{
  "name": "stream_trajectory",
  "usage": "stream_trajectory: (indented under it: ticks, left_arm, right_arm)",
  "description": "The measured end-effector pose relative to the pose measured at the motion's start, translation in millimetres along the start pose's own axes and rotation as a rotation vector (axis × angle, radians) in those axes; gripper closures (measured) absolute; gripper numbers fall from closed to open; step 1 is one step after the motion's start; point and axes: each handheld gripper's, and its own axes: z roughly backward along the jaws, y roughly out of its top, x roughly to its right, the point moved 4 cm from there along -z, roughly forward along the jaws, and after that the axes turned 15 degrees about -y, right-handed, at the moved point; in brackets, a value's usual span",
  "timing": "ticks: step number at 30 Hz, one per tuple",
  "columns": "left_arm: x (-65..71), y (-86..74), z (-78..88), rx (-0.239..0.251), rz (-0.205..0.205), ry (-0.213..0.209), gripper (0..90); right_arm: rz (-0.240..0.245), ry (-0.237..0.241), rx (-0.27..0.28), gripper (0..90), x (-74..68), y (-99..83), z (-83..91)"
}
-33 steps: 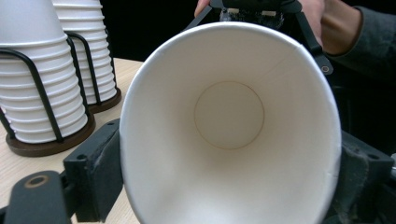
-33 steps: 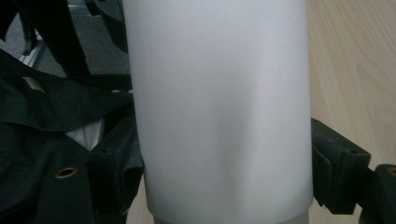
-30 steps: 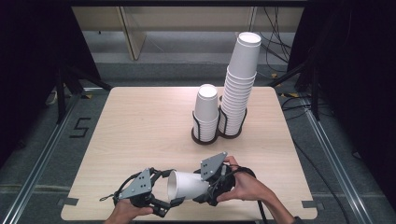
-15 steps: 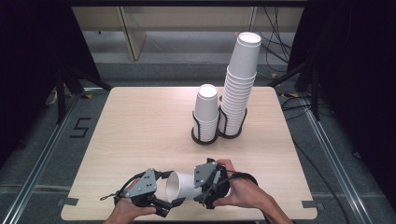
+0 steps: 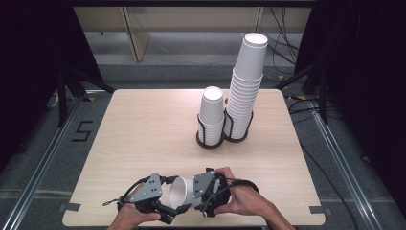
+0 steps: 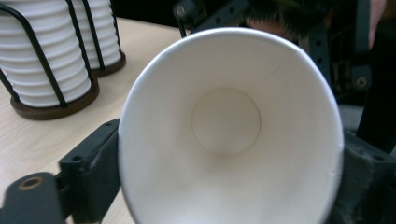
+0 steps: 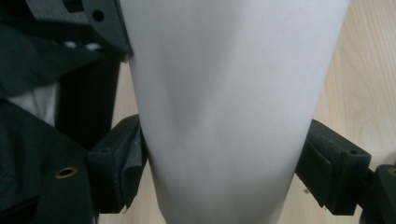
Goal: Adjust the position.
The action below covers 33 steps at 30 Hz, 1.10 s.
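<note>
Paper cup point(image 5: 180, 192) lies on its side, held off the table point(image 5: 143, 134) at the near edge, between both grippers. Mouth points toward the left gripper point(image 5: 165, 211), base end toward the right gripper point(image 5: 203, 199).

Left gripper view: cup mouth point(image 6: 229, 135) right in front of the cam, rim wedged between the two black jaws — one jaw against the wall at left, the other at right. Left jaws have just been opening, w/ the cup rim in between; rim looks round, pads look in contact w/ the wall both sides, so still a grip as far as I can tell.

Right gripper view: cup body point(image 7: 229, 107) runs straight up between the jaws, pads pressed on the wall both sides — clamped on the cup, narrow end toward the cam.

Beyond the grippers, farther back on the table: short cup stack point(image 5: 211, 115) and tall cup stack point(image 5: 245, 86), each in a black wire holder point(image 5: 210, 139), holders touching side by side. Same holders sit up-left of the cup in the left gripper view point(image 6: 46, 60). Well apart from the held cup.
</note>
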Motion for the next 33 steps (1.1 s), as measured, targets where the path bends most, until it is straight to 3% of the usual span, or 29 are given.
stream_trajectory:
  ticks: [1, 3, 5, 7, 10, 11, 15, 23, 26, 31, 33]
  left_arm:
    - [-0.6, 1.1, 1.7, 0.025, 0.013, 0.003, 9.5]
    - [-1.1, 3.6, 2.5, 0.09, 0.04, 0.004, 7.7]
    - [-1.2, 5.3, 3.2, 0.121, 0.051, 0.011, 4.9]
    - [-1.1, 6.7, 3.3, 0.16, 0.053, 0.01, 3.8]
    - [-1.1, 8.1, 5.2, 0.197, 0.069, 0.007, 3.3]
    - [-1.1, 10.0, 6.1, 0.237, 0.07, 0.004, 3.2]
    - [-0.9, 10.2, 7.5, 0.26, 0.07, 0.029, 4.9]
    - [-1.5, 10.6, 8.5, 0.271, 0.066, 0.029, 10.7]
    - [-2.1, 9.3, 8.5, 0.262, 0.058, 0.03, 12.6]
    - [-1.6, 10.8, 9.3, 0.256, 0.039, 0.043, 16.4]
    - [-1.9, 11.5, 10.7, 0.259, 0.036, 0.054, 16.6]
  right_arm:
    - [0.02, 0.023, 0.069, 23.4, 3.3, 1.7, -1.6]
    - [-0.03, 0.056, 0.129, 23.6, 6.1, 0.9, 0.4]
    - [-0.065, 0.064, 0.194, 23.7, 10.7, 0.9, 0.9]
    - [-0.121, 0.095, 0.236, 23.8, 11.9, 1.9, 4.5]
    - [-0.156, 0.112, 0.277, 23.7, 13.8, 3.1, 6.1]
    - [-0.189, 0.13, 0.309, 23.6, 14.9, 3.7, 7.4]
    - [-0.241, 0.14, 0.347, 23.5, 16.4, 4.5, 5.7]
    - [-0.268, 0.138, 0.363, 22.6, 16.6, 3.8, 1.3]
    - [-0.277, 0.142, 0.349, 22.1, 15.4, 3.4, -0.1]
    - [-0.283, 0.093, 0.296, 16.2, 15.7, 2.0, -3.7]
    - [-0.283, 0.086, 0.281, 18.2, 15.6, 0.0, -3.6]
